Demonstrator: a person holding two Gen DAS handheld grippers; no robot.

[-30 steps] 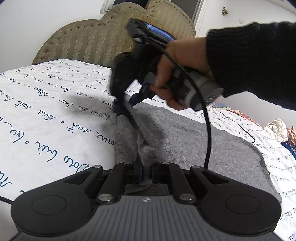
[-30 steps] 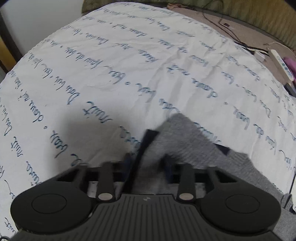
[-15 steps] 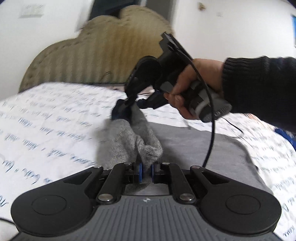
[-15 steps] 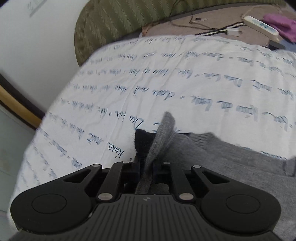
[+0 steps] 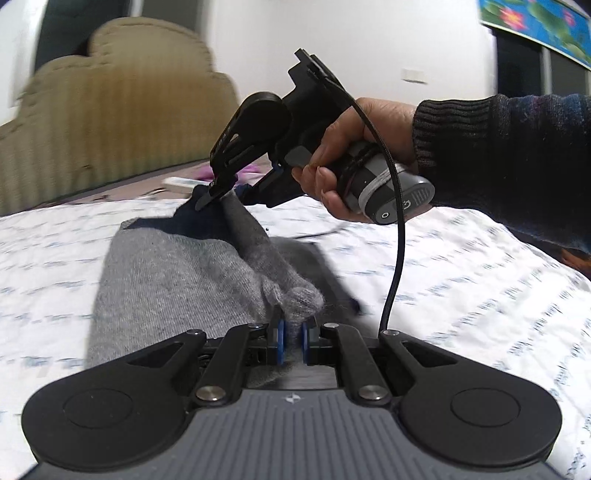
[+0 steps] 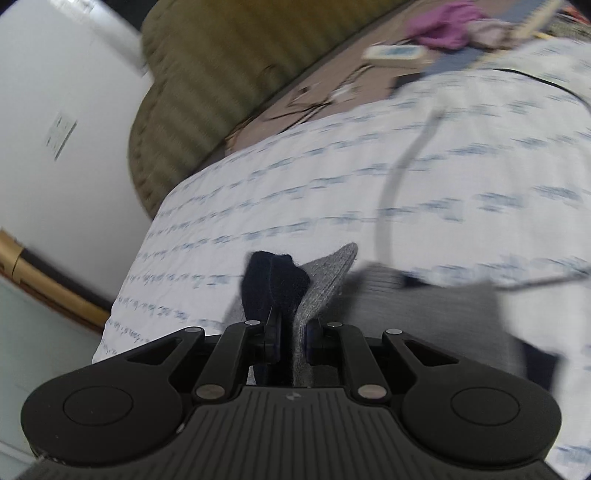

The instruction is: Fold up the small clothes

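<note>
A small grey knit garment with a dark navy trim lies on the white bedsheet with blue writing. My left gripper is shut on a bunched grey edge of it. My right gripper, seen ahead in the left wrist view, is shut on the far edge at the navy trim and holds it lifted. In the right wrist view the right gripper pinches the navy and grey fabric. The edge is stretched between both grippers above the rest of the garment.
A tan padded headboard stands behind the bed. A white power strip, cables and purple cloth lie on the brown surface past the sheet. A black cable hangs from the right gripper.
Both grippers have lifted the garment's edge higher and swung it over the rest of the garment. The views have turned toward the headboard.
</note>
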